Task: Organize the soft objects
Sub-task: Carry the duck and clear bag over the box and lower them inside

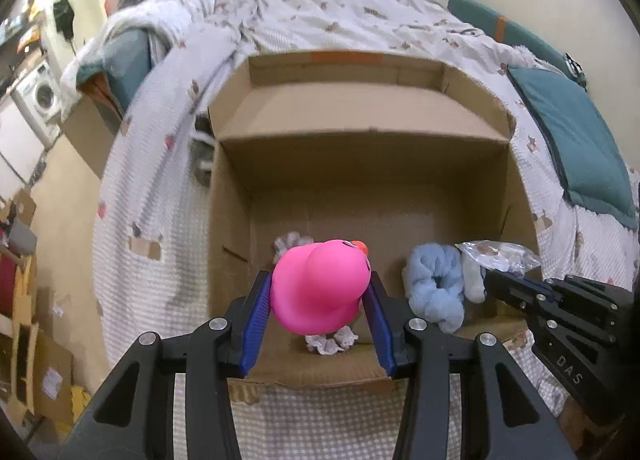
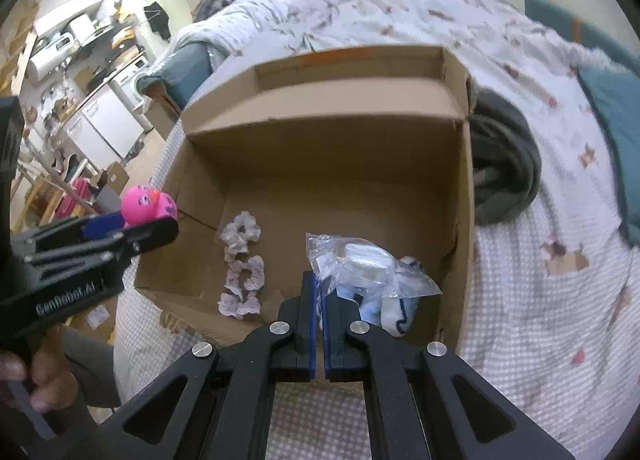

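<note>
An open cardboard box (image 1: 360, 164) stands on the bed. My left gripper (image 1: 319, 278) is shut on a pink rubber duck (image 1: 320, 296), held above the box's near left part; from the right wrist it shows at the left (image 2: 160, 220) with the duck (image 2: 148, 206) over the box's left wall. My right gripper (image 2: 319, 288) is shut on the edge of a clear plastic bag (image 2: 360, 260) with white and blue soft items inside, over the box's near right part. Several grey scrunchies (image 2: 242, 272) and a light-blue scrunchie (image 1: 434, 288) lie on the box floor.
The bed carries a white patterned quilt (image 2: 540, 300). A teal cushion (image 1: 576, 140) lies right of the box, and a dark grey-green garment (image 2: 504, 168) is bunched against its right wall. A hand (image 2: 44, 376) holds the left gripper. Kitchen units and boxes stand to the far left.
</note>
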`<state>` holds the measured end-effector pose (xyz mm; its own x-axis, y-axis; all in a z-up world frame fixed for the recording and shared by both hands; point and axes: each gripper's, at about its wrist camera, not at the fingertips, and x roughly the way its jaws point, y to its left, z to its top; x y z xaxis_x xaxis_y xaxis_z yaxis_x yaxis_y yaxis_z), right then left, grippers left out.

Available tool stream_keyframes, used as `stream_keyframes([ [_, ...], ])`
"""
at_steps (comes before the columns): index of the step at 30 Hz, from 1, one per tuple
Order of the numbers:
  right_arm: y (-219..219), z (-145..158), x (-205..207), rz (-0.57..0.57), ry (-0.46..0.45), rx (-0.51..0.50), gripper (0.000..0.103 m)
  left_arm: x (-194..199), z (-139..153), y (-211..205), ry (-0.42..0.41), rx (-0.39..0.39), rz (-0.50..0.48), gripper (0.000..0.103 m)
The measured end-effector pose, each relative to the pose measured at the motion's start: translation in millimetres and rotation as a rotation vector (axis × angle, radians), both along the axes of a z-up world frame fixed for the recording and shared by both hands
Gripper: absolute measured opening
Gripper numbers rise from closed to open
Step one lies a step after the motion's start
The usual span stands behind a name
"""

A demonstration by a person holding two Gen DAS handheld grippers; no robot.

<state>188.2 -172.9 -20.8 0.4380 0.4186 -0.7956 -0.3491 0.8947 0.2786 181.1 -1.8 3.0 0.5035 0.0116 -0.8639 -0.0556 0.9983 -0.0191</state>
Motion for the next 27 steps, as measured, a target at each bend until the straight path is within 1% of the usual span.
stream_keyframes([
  [2,2,-6,2,0.006,0.008,-0.007,0.004,1,-9,1,0.013,-0.017,0.014,0.042],
  [7,8,-17,4,0.023,0.031,-0.005,0.004,2,-26,1,0.036,-0.015,0.017,0.042],
  [10,13,-21,3,0.033,0.041,-0.005,0.004,4,-31,1,0.028,-0.013,0.017,0.042],
  [13,20,-23,1,0.049,0.024,-0.042,0.004,5,-35,0,0.035,-0.009,0.013,0.042],
  [17,25,-25,1,0.061,0.023,-0.045,0.004,3,-37,-4,0.031,0.011,0.002,0.042],
  [20,23,-27,2,0.056,0.028,-0.048,0.004,1,-39,-6,0.027,0.022,-0.005,0.042],
  [22,23,-28,2,0.048,0.021,-0.077,0.005,1,-41,-7,0.035,0.021,-0.008,0.042],
  [27,22,-29,3,0.045,0.025,-0.076,0.005,1,-42,-7,0.031,0.014,-0.006,0.042],
])
